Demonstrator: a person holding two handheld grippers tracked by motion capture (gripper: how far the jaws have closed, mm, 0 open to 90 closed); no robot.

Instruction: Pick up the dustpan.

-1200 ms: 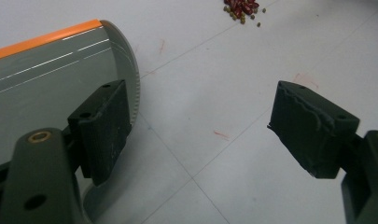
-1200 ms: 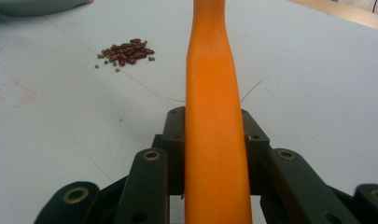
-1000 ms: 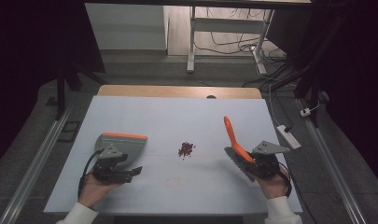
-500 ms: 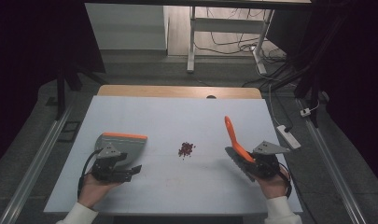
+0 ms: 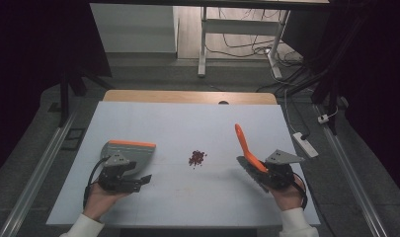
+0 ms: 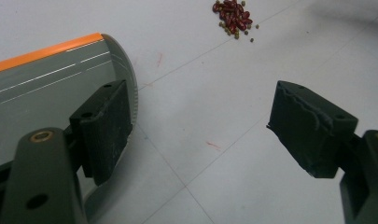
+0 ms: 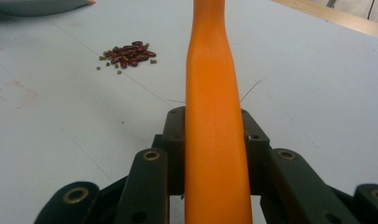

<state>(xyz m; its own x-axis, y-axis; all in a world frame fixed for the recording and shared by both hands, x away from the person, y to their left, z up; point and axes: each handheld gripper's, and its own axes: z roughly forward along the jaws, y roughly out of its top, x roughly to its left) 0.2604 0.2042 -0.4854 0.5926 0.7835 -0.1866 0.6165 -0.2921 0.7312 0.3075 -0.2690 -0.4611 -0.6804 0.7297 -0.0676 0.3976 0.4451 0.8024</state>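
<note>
your left gripper sits low at the near left of the pale table, held in your left hand. its jaws stand wide apart with nothing between them. in the left gripper view one jaw lies over the curved edge of the grey dustpan; whether it touches the pan cannot be told. the other jaw is over bare table. the dustpan lies flat on the table just beyond that gripper, its orange strip along the far edge in the high view.

your right gripper is at the near right of the table, held in your right hand. its jaws are closed on the orange handle of a brush. in the right gripper view the handle runs straight up between the two jaws and out of the top of the view. in the high view the handle rises tilted, up and away from you. the grey brush head is at the gripper end; whether it rests on the table cannot be told.

a small pile of dark red beans, with a few greenish ones around it, lies on the table between the two grippers, apart from both. it is nearer the dustpan's side in the left gripper view, beyond the open jaws.
</note>
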